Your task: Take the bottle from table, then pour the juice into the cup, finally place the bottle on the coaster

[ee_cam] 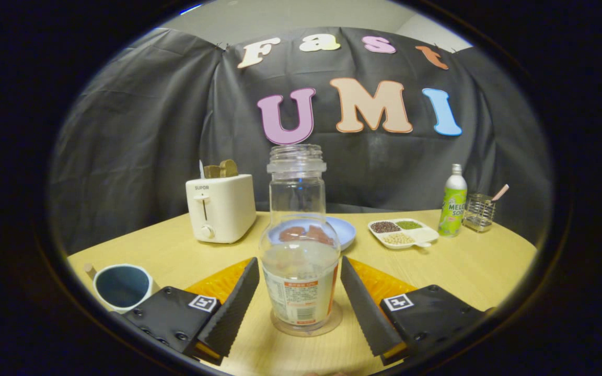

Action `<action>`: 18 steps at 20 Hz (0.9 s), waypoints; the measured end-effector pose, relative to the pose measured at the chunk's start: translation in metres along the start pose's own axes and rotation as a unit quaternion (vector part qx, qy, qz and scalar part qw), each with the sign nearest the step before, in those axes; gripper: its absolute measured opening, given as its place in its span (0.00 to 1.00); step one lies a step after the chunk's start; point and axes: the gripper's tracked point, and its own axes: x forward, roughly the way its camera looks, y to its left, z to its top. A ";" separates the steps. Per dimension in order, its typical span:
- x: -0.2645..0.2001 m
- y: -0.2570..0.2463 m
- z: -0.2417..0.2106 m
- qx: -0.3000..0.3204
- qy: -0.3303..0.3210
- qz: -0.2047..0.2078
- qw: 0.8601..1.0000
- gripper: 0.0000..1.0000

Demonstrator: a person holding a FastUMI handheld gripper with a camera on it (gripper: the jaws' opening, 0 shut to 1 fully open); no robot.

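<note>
Light wooden table (458, 271), dark cloth wall behind. Bottle (299, 245) upright on clear coaster (332, 322), uncapped, between fingers of gripper (299, 300). 2 fingers spread, gap each side, not touching bottle. Cup (122, 287) at 9 o'clock of bottle. Toaster (221, 208) at 11, blue plate (344, 230) just behind bottle, divided dish (403, 233) and green soda bottle (453, 201) toward 2.

Clear glass, pale wood, matt cloth.
The bottle (299, 245) looks like glossy clear glass or plastic (hard to tell which) with a paper label, on a smooth clear coaster (306, 328). The table (468, 266) is smooth light wood grain. The gripper (299, 297), spread open either side of the bottle, has ridged matt pads (233, 308). Toaster (221, 208) glossy plastic; cup (122, 287) glazed; wall cloth (139, 130) matt, creased.
</note>
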 end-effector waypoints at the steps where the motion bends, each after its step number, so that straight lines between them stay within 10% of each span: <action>1: 0.001 -0.003 -0.001 -0.002 0.002 -0.003 1.000 0.99; 18: -0.146 -0.031 0.107 0.017 -0.018 0.023 0.999 0.98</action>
